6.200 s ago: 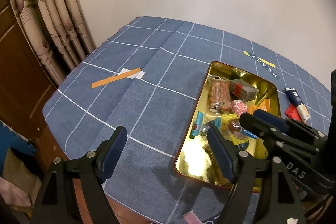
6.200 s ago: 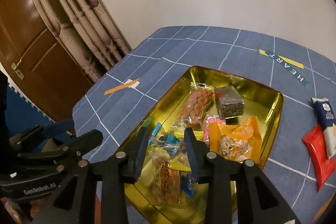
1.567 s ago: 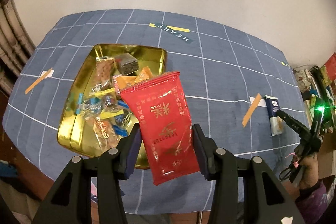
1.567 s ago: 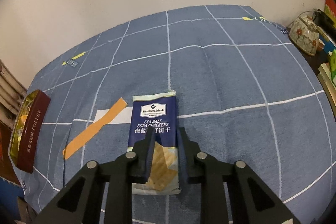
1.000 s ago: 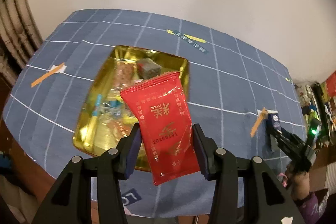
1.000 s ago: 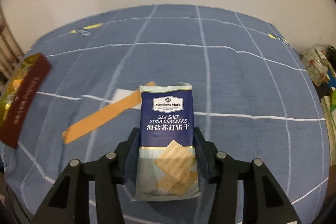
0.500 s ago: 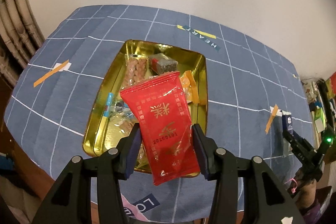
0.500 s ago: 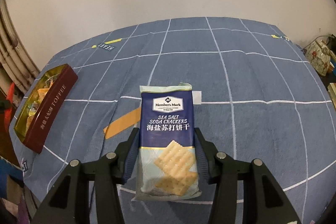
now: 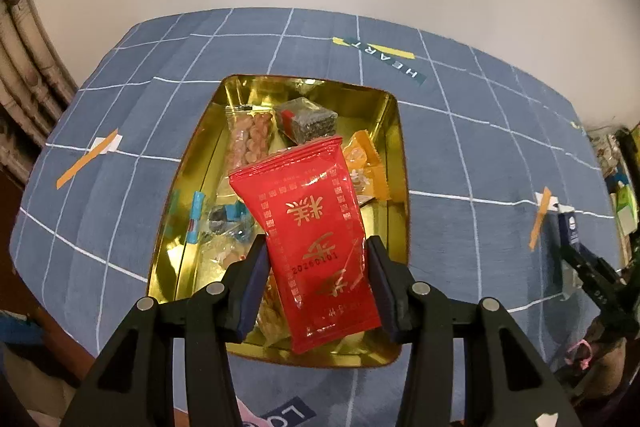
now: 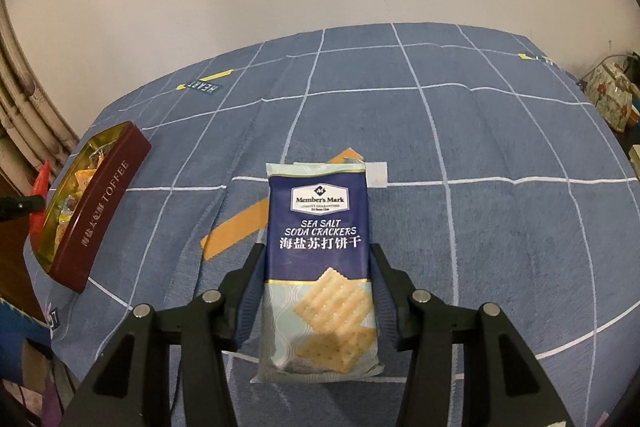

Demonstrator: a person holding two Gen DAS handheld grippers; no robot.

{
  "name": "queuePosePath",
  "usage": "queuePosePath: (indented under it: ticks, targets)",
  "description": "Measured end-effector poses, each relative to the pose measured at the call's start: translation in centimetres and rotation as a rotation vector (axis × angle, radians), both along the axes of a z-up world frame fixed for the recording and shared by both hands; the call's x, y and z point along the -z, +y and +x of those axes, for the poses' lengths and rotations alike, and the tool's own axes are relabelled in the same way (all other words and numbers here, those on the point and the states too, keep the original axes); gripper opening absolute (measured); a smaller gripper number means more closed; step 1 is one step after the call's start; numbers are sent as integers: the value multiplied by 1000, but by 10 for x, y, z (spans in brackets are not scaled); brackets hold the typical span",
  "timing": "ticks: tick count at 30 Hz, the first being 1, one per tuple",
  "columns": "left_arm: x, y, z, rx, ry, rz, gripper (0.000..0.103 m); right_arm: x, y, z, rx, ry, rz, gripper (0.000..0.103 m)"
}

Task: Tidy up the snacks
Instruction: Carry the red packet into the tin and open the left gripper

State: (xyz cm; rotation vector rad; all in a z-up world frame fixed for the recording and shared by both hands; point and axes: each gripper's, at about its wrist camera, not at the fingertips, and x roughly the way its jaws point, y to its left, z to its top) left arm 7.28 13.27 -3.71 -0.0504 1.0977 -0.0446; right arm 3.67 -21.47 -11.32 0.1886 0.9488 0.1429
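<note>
Counted: one gold tin [image 9: 394, 131], one red packet [image 9: 310, 227], one cracker packet [image 10: 320, 259]. Two grippers, two orange tape strips [image 9: 86, 159] noted. Loose snacks inside the tin could not be counted exactly.

Red packet [image 9: 310, 239] hides tin [image 9: 394, 131] snacks (lower ones mostly).

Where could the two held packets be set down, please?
Bare blue cloth lies right of the soda crackers, past the orange tape. The gold tin is crowded; only its near-left floor beside the red packet shows bare metal.
</note>
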Motion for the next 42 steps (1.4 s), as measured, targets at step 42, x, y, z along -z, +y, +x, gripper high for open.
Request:
queuePosePath:
  ticks: [42]
  targets:
    - [8,-26,0,47,-46,196,68,8,-1,4,4,33,15,50]
